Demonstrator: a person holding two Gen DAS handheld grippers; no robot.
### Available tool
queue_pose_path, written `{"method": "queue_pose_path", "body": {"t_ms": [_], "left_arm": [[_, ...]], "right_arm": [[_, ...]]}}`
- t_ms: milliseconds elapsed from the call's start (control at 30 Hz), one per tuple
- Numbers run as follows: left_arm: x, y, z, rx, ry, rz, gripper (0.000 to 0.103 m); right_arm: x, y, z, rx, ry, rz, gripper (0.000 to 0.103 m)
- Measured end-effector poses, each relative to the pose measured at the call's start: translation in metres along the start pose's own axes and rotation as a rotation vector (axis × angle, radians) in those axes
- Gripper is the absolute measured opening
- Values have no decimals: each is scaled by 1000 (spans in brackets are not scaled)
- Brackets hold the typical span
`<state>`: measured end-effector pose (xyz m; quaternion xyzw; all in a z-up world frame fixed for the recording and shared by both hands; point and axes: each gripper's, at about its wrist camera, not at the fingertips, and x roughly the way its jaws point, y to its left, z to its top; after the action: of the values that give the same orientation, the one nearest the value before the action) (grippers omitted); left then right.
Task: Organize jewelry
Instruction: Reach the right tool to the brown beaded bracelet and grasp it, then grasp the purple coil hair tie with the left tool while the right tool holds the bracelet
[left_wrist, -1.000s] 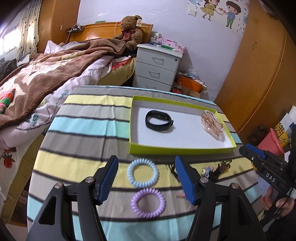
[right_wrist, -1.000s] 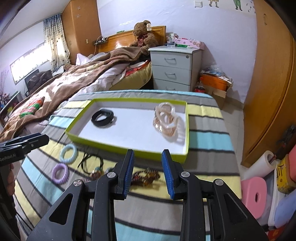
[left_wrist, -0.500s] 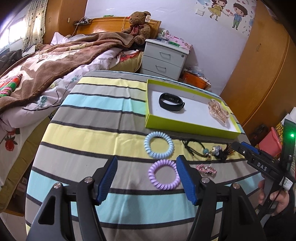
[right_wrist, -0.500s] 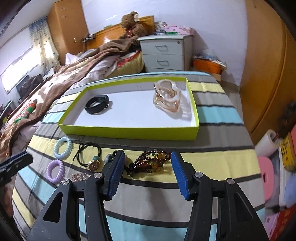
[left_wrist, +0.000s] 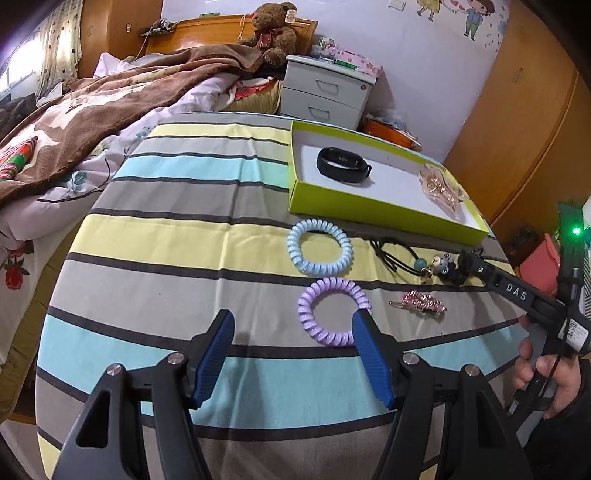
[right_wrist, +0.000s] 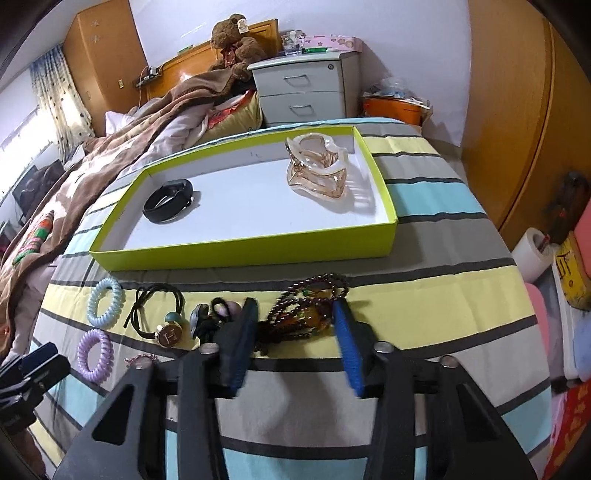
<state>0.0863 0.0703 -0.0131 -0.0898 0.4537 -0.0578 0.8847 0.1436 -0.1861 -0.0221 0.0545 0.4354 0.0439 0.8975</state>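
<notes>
Grippers work a striped tablecloth (left_wrist: 177, 229) strewn with jewelry: at left, the left gripper (left_wrist: 291, 328) hangs with jaws wide and empty, its right pad at the edge of a purple coil (left_wrist: 334, 312), a blue coil (left_wrist: 319, 246) just beyond. Further right lie a black cord (right_wrist: 159, 306) and a pink clip (left_wrist: 419, 301). The right gripper (right_wrist: 295, 321) straddles a dark bead bracelet (right_wrist: 306, 302), its jaws having just been narrowing around it, pads apparently not yet pressing. Behind, a green tray (right_wrist: 240, 253) already holds a black band (right_wrist: 168, 201) and an amber claw clip (right_wrist: 317, 170). Pickup appears under way; next, likely, a firm close, a lift, and a carry over the tray's near wall.
</notes>
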Motion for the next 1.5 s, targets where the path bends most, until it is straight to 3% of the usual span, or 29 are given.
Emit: {"method": "queue_pose_path", "body": {"t_ms": [467,700,900,1133,1500], "left_arm": [[5,-3,-4,1,15,11,68],[8,-6,-5,8,23,19,68],[11,-11,-5,44,25,64,54],[11,-18,-3,58,27,52,40],[22,-30,3,93,30,73,35]], "right_arm": [[-12,-7,-3,-7,-32,33,7],[-20,-11,-8,-17,-53,52,7],[-30,-16,-12,-45,-60,57,7],[-38,-24,-17,-35,-69,59,7],[-41,-25,-21,-29,-74,76,7]]}}
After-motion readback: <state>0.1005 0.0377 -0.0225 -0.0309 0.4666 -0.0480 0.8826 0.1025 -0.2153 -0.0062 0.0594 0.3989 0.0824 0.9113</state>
